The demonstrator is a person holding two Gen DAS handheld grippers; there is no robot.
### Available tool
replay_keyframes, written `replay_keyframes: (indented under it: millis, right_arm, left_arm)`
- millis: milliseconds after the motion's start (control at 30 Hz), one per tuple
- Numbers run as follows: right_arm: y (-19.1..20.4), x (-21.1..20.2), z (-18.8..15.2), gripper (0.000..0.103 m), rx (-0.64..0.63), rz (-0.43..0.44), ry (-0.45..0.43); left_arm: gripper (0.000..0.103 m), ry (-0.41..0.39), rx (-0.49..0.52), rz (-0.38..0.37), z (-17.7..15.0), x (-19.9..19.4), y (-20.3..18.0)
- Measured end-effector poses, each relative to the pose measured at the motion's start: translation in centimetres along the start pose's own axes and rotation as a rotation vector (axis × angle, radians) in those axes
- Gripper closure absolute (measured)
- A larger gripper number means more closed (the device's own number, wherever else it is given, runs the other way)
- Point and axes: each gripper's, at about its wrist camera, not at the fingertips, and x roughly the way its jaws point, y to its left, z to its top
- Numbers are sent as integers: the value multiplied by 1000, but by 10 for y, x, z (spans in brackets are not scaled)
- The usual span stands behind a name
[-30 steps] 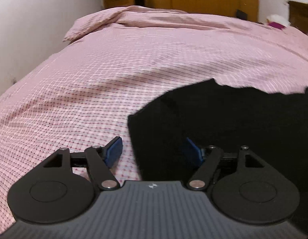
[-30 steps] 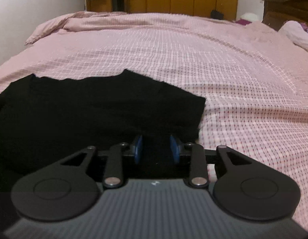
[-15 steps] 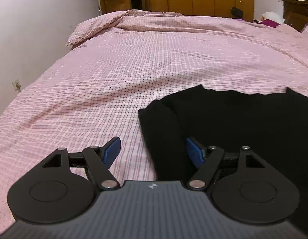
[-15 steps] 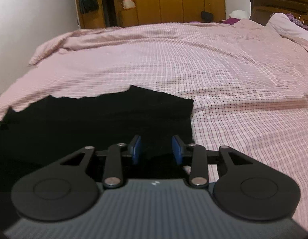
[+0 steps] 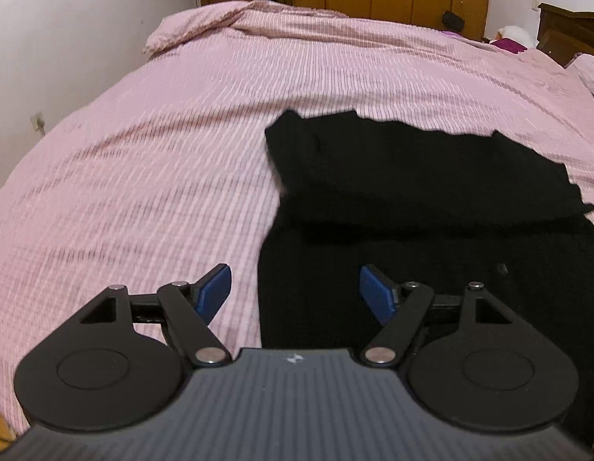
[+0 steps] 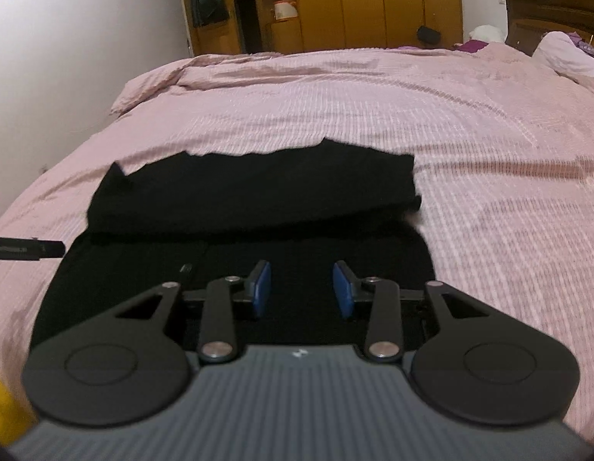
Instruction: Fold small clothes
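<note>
Black garment (image 5: 431,176) (image 6: 258,196), lying flat on pink checked bedspread (image 5: 143,176) (image 6: 488,153), far portion folded over near portion

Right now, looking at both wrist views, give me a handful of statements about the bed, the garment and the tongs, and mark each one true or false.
1. The black garment lies on the pink checked bedspread. True.
2. The left tongs are clamped on the garment's edge. False: their blue pads stand well apart, nothing pinched between them.
3. The far part of the garment is folded over the near part, leaving a layered edge across it. True.
4. The right tongs hold a white sock. False: they are empty, with only the garment beneath them.
5. Wooden wardrobes stand beyond the bed. True.
6. The garment is hanging from the wardrobe door. False: it rests flat on the bed.
</note>
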Motion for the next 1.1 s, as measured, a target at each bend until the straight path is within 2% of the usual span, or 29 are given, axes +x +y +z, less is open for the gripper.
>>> replay_keyframes:
  millis: [233,400,633,767,933,1100]
  right_arm:
    - [12,-16,-34,63,-22,-38,37]
    - [21,-12,-53,63,-24,-40,65]
    - [37,-8,-78,63,-112,-98,106]
    - [29,-17,-88,63,-149,-151,111]
    - [6,-32,-96,63,-119,-273,123]
    - [-18,-41,-99,63,-21,-258,124]
  left_arm:
    - [24,32,-15,-18,-39,-20,-1]
    - [22,61,-18,-2,-62,-25,-5]
    - [22,98,-2,7,-94,-27,-8]
    - [21,83,-1,2,-103,-28,-5]
    - [19,76,-17,4,-108,-30,0]
    - [16,64,-13,23,-114,-31,1]
